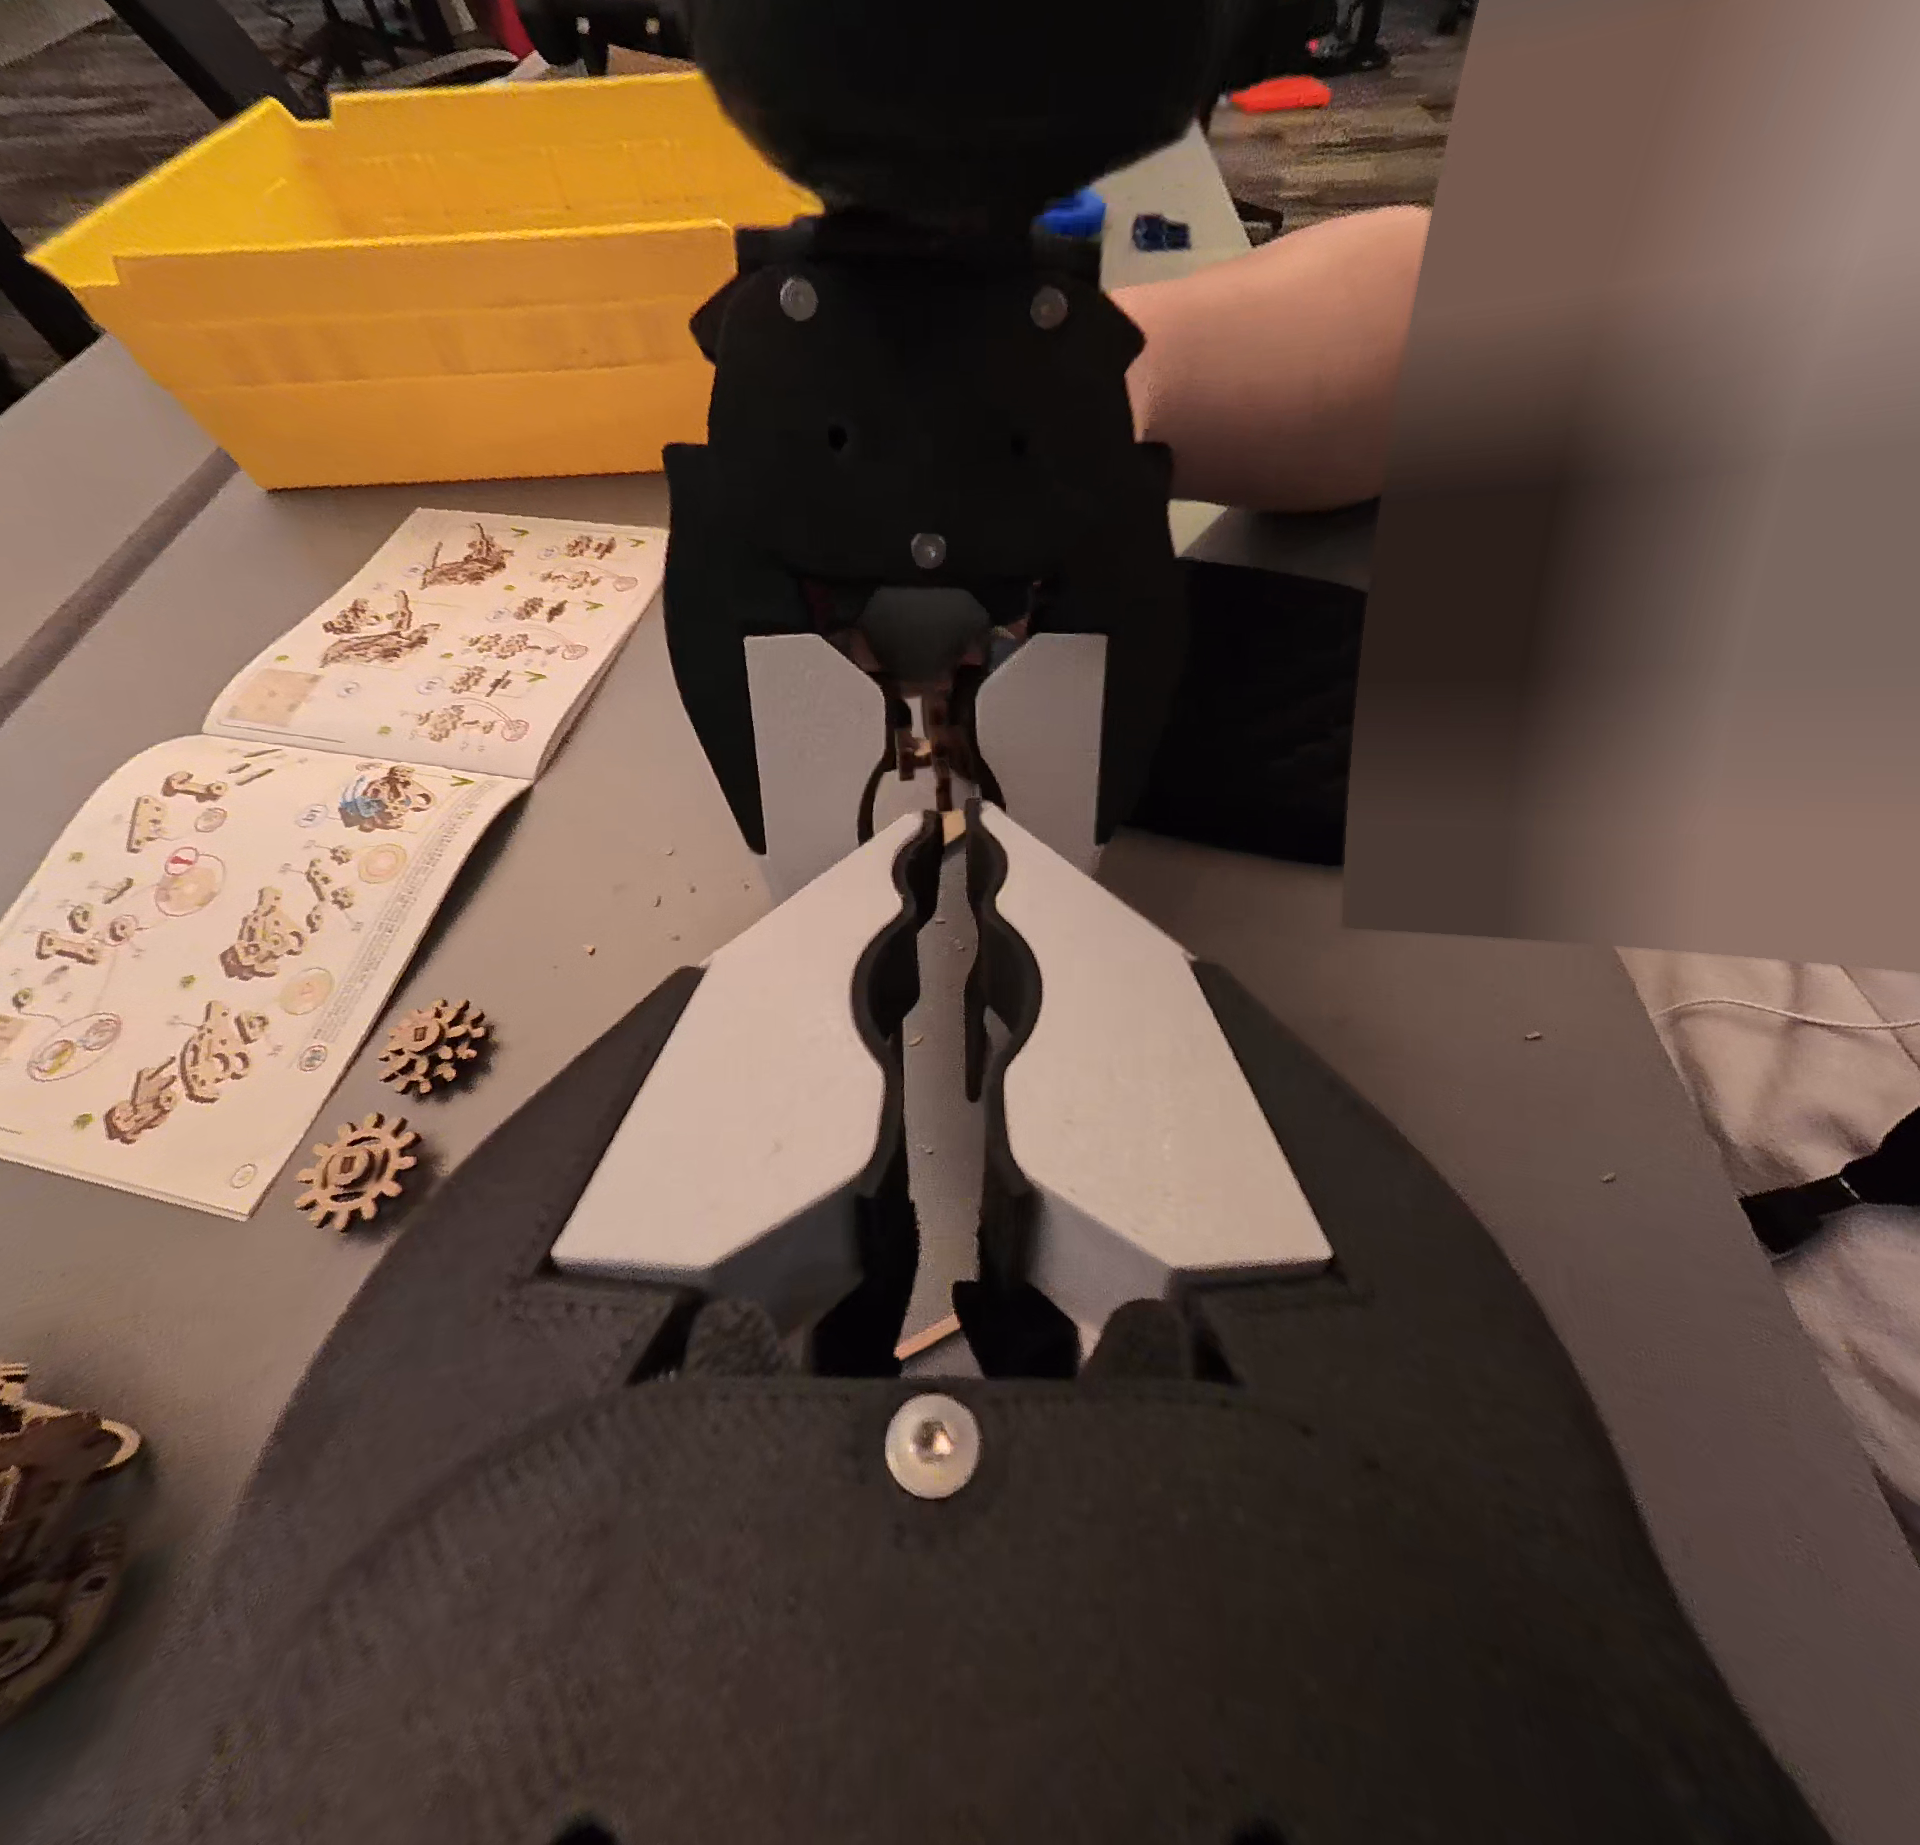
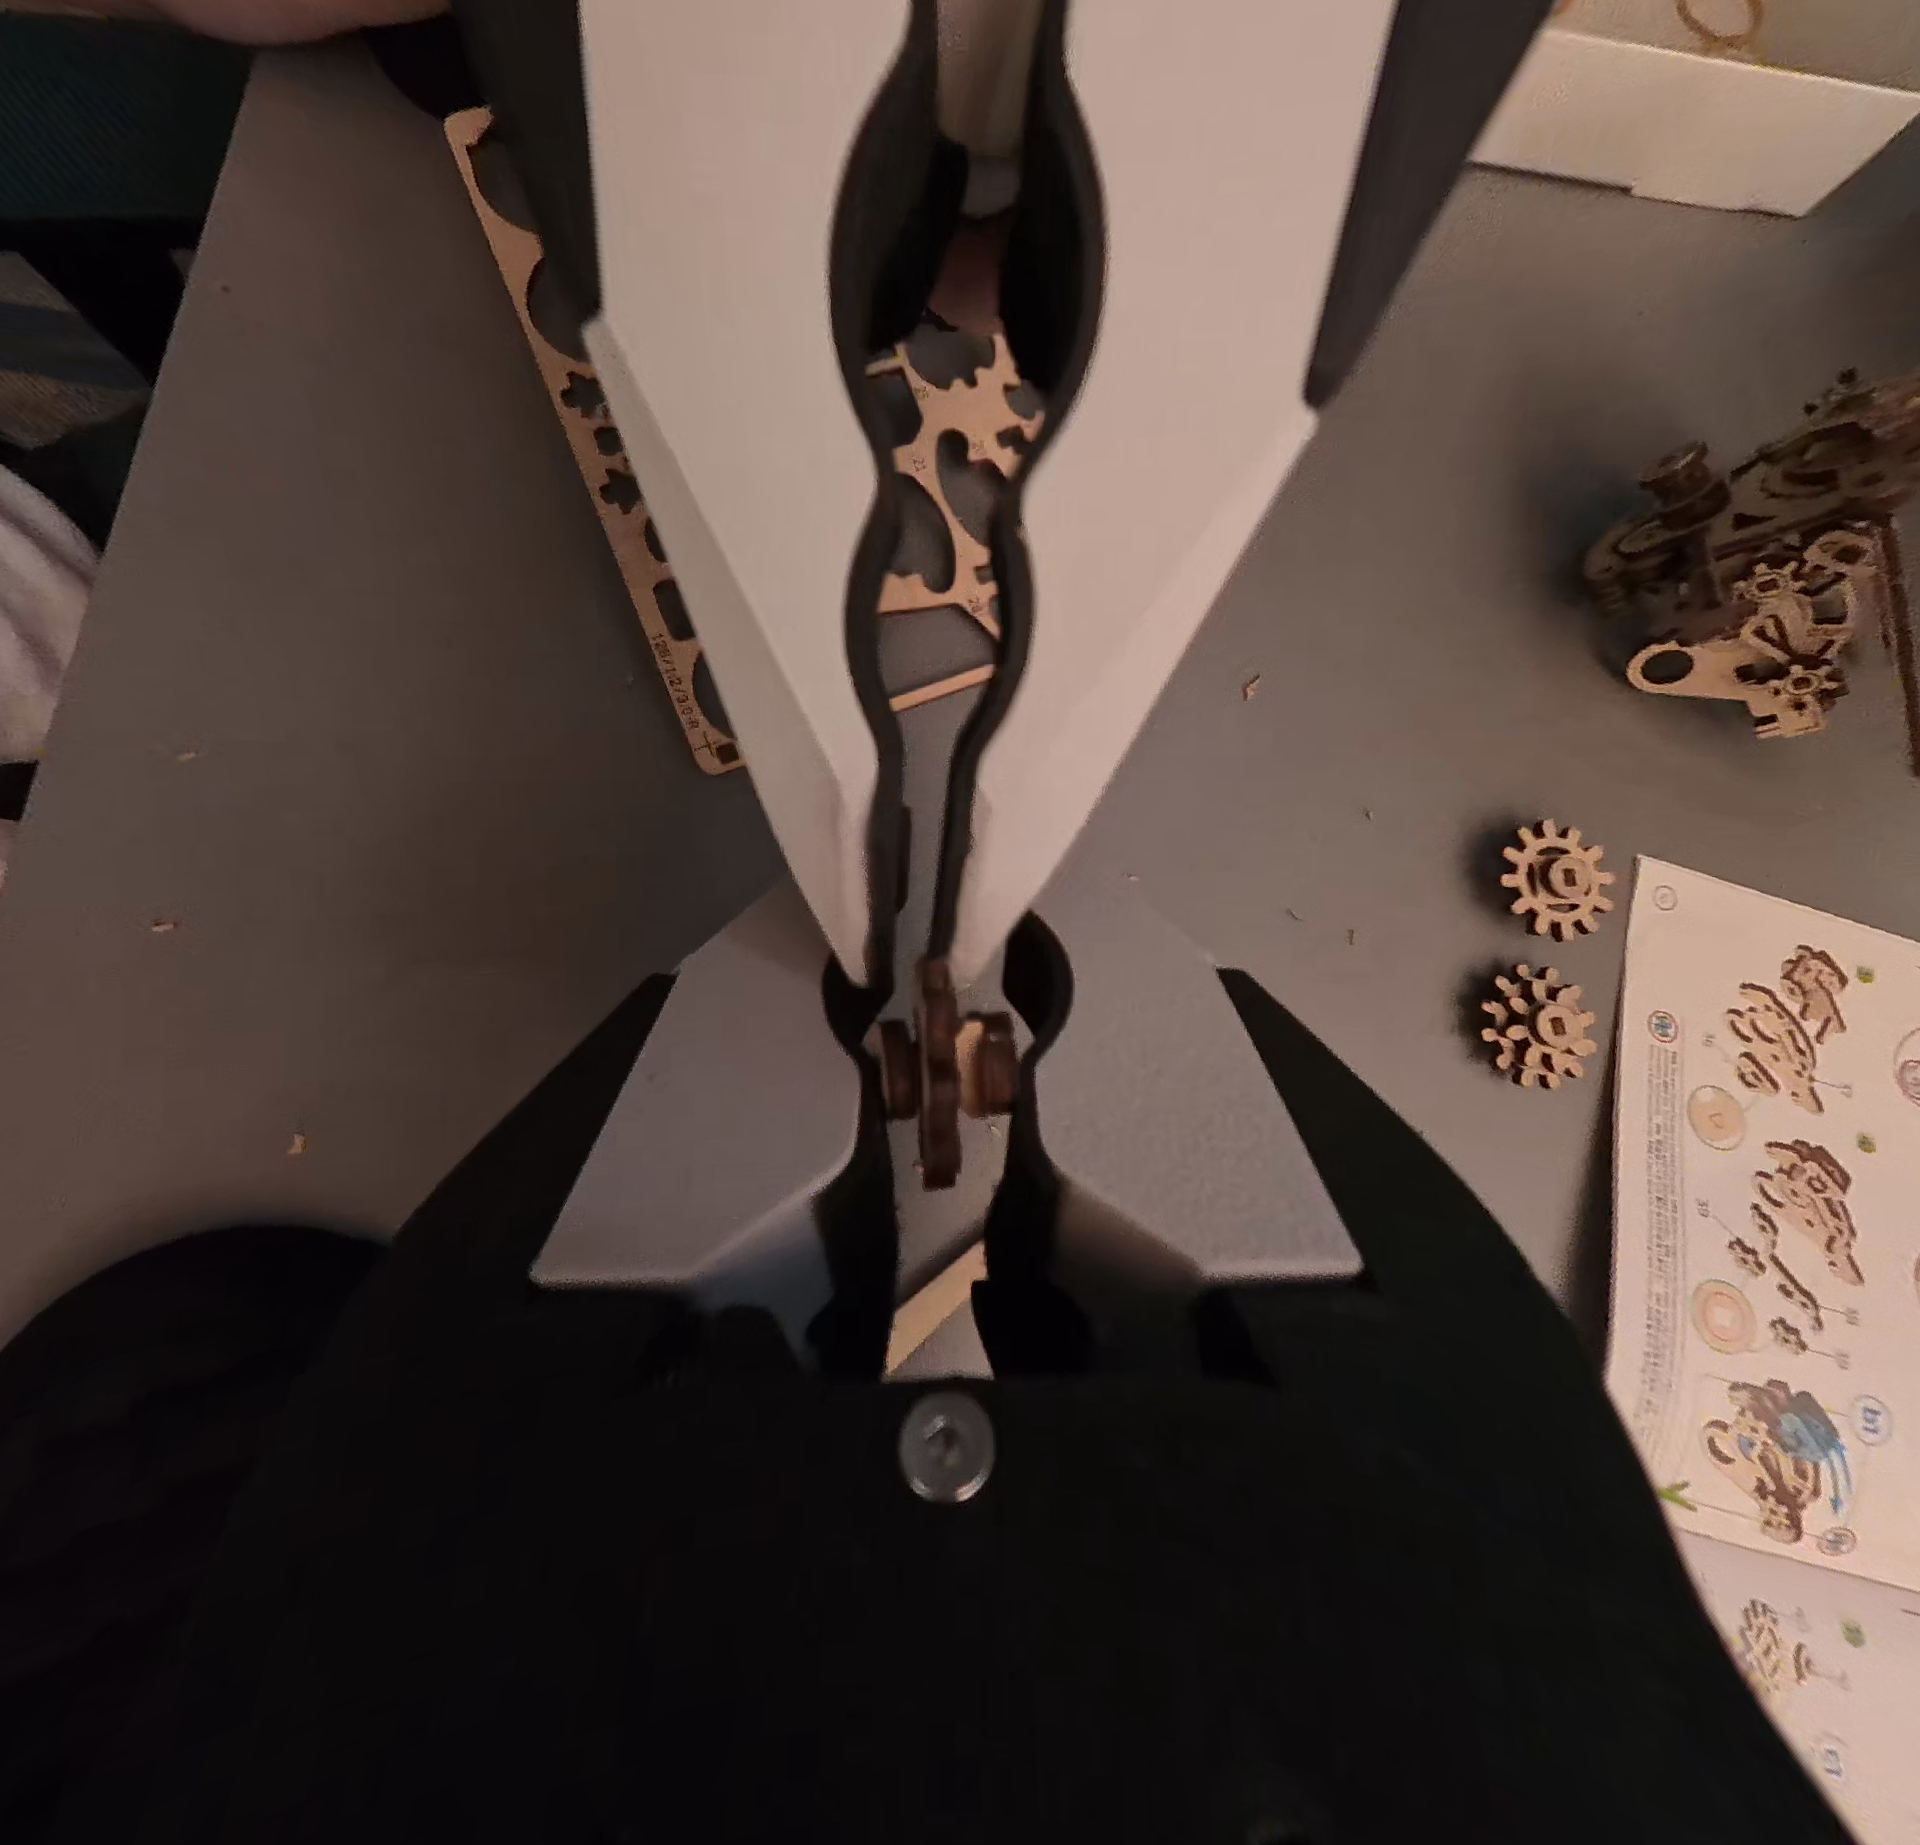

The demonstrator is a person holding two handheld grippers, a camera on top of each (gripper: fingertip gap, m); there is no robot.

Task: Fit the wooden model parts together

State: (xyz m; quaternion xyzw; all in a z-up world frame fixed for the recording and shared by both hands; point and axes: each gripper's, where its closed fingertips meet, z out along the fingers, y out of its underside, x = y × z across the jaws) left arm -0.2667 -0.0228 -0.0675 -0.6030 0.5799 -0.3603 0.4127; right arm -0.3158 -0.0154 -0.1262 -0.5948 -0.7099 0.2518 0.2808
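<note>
My right gripper [image 2: 938, 964] is shut on a small wooden gear assembly [image 2: 940, 1068], its pads pressing on the two hub ends. My left gripper [image 2: 925, 922] faces it tip to tip, its white fingers almost together, pinching the top rim of the middle disc. In the left wrist view my left gripper [image 1: 948, 821] points at the right gripper [image 1: 928, 782], with the gear assembly [image 1: 940, 746] between the far jaws. Both are held above the grey table [image 1: 644, 756].
Two loose wooden gears [image 1: 434, 1045] [image 1: 358, 1170] lie beside an open instruction booklet [image 1: 260, 912]. A yellow bin [image 1: 416, 341] stands behind it. A partly built wooden model [image 2: 1745, 600], a punched wooden sheet [image 2: 613, 507] and a white box [image 2: 1662, 122] are on the table. A person's arm [image 1: 1278, 361] rests at the back. Some 7 cm of space lies between my two pairs of fingers. Both grippers' tips are roughly 20 cm from the partly built wooden model [image 2: 1745, 600].
</note>
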